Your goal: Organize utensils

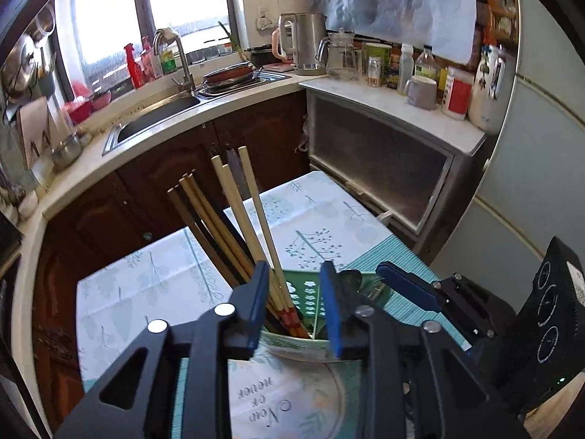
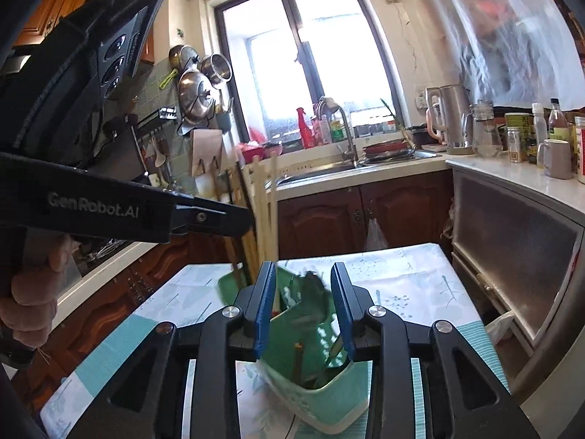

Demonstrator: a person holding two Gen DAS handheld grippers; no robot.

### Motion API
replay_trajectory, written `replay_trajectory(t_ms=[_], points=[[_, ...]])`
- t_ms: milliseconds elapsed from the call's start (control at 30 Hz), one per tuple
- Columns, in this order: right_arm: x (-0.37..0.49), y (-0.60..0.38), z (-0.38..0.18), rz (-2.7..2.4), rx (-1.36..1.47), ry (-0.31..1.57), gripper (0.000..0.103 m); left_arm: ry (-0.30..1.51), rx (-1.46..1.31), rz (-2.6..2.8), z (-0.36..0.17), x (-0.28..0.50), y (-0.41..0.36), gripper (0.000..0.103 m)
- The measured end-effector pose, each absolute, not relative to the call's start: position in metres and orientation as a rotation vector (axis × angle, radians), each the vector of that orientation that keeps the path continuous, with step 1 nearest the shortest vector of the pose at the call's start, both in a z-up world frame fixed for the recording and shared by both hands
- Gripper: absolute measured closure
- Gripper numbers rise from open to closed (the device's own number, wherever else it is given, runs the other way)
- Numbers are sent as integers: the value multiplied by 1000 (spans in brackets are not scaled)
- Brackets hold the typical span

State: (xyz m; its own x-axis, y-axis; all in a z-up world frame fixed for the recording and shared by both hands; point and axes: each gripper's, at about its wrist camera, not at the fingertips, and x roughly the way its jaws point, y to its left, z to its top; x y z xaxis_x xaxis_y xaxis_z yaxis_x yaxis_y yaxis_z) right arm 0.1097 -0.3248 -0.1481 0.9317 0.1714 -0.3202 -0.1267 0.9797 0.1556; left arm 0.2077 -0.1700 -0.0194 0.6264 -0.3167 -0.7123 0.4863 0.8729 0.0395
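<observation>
Daylight pours in through the dark-framed kitchen window (image 2: pixel 310 69) at the far wall, its panes blown out to white. Near things sit dimmer and partly backlit. Both views bulge strongly, with black corners. The tilted green plastic utensil holder (image 2: pixel 321 376) is smeared with motion blur.

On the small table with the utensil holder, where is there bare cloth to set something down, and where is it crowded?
Bare tablecloth lies left of the green utensil holder, toward the dark cabinets, and beyond it up to the far edge by the frosted cabinet door. It is crowded at the holder itself: chopsticks stick up, and both hand-held grippers hang over it.
</observation>
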Motion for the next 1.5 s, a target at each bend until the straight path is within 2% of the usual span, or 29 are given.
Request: replay_trajectory(t_ms=[100,233,300,467,600,633,667,733,1000,1167,1500], points=[[98,-317,-142,164,134,368,67,761,185,-463,-18,200,-156,49],[79,-308,-135,161,137,427,67,763,143,-460,-21,184,-135,45],[72,-305,-134,160,155,465,67,763,112,-447,-23,173,-123,32],[46,-301,-131,162,207,552,66,759,64,-397,-31,137,-89,24],[21,-290,-126,141,193,608,62,748,20,-348,-36,107,-67,5],[16,-289,-124,139,193,615,57,745,12,-332,-37,98,-62,3],[9,-286,-121,128,195,629,50,745,7,-315,-38,89,-57,2],[-7,-283,-116,111,213,652,44,750,-3,-281,-39,76,-50,1],[-62,-268,-89,68,226,745,32,844,-59,-169,-45,44,-35,1],[-96,-257,-60,49,213,747,21,869,-12,-110,-43,32,-40,1],[-125,-235,-24,73,183,762,17,826,8,-63,-24,20,-34,1]])
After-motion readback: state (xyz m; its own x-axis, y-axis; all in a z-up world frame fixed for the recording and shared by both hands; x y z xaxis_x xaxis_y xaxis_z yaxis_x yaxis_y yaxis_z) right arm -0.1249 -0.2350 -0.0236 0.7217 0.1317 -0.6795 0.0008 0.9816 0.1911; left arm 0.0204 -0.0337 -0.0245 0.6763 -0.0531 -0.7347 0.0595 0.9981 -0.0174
